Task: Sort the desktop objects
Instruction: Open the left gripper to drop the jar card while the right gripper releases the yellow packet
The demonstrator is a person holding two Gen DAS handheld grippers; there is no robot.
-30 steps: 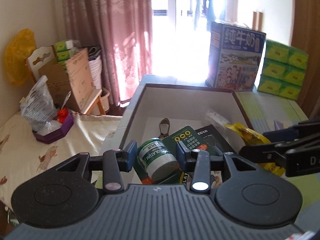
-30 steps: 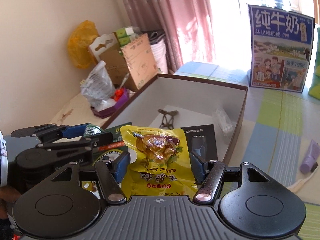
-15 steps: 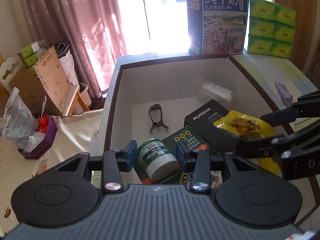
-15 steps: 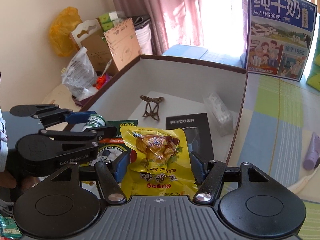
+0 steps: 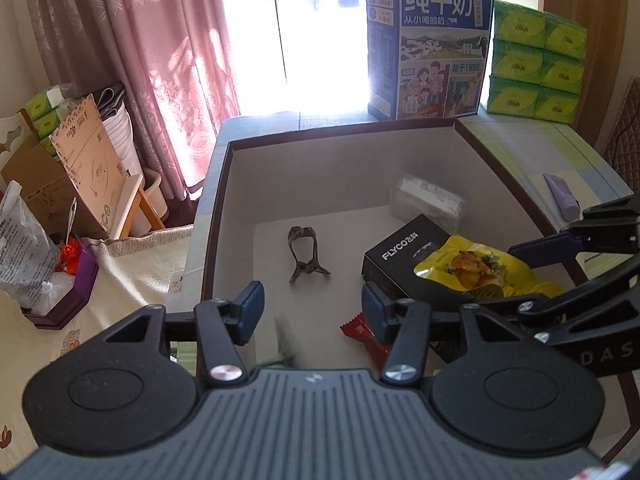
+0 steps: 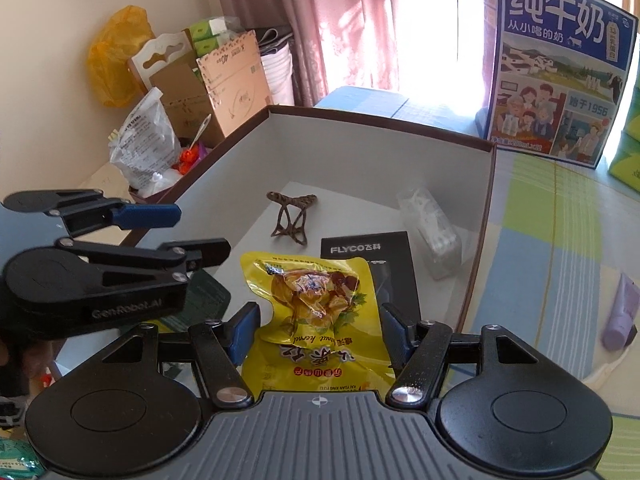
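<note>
The left gripper (image 5: pixel 308 312) had let go of the green jar it carried a moment earlier; its fingers now stood spread and empty over the box (image 5: pixel 218 208), the jar out of sight, so that item looked delivered. The right gripper (image 6: pixel 318 330) had also loosened: its fingers were parted either side of the yellow snack pouch (image 6: pixel 316 304), which lay inside the box, partly on the black carton (image 5: pixel 404 248) marked "FLYCO". At twelve o'clock stood the milk case (image 5: pixel 436 52), reading "纯牛奶" and "1956". A purple tube (image 6: pixel 620 312) still waited on the surface.
</note>
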